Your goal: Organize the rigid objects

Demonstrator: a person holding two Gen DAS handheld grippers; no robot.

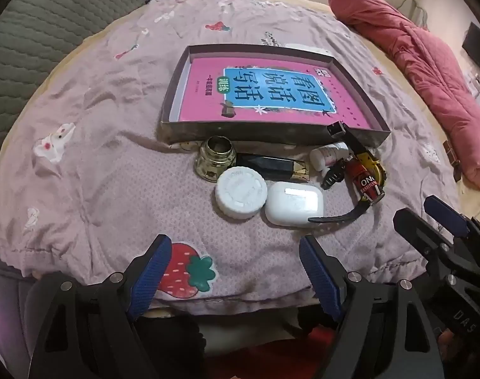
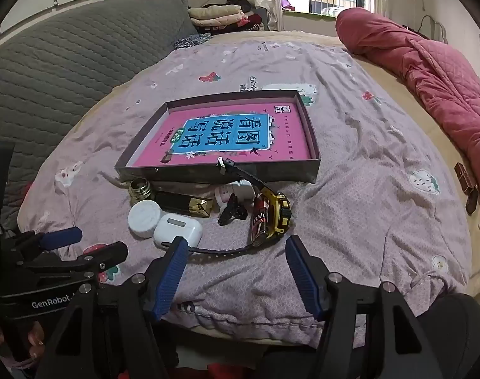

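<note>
A shallow dark box [image 1: 271, 134] [image 2: 208, 172] with a pink book inside lies on the bed. In front of it sit a glass jar [image 1: 215, 158] [image 2: 140, 190], a black and gold tube [image 1: 271, 166] [image 2: 186, 204], a white round cap [image 1: 241, 193] [image 2: 144, 214], a white earbud case [image 1: 294, 203] [image 2: 177, 230], a small white bottle [image 1: 327, 154], a black clip [image 2: 230, 211], a red battery [image 1: 364, 178] [image 2: 260, 221] and a yellow watch [image 2: 278, 213]. My left gripper [image 1: 235, 271] stands open short of the cap. My right gripper [image 2: 237, 268] is open near the watch strap.
The lilac quilt [image 1: 98, 126] covers the bed. A red padded blanket [image 2: 429, 72] lies along the right side, with a brown item [image 2: 465, 180] beside it. A grey quilted headboard [image 2: 66, 63] stands at the left; folded clothes [image 2: 218, 14] are at the back.
</note>
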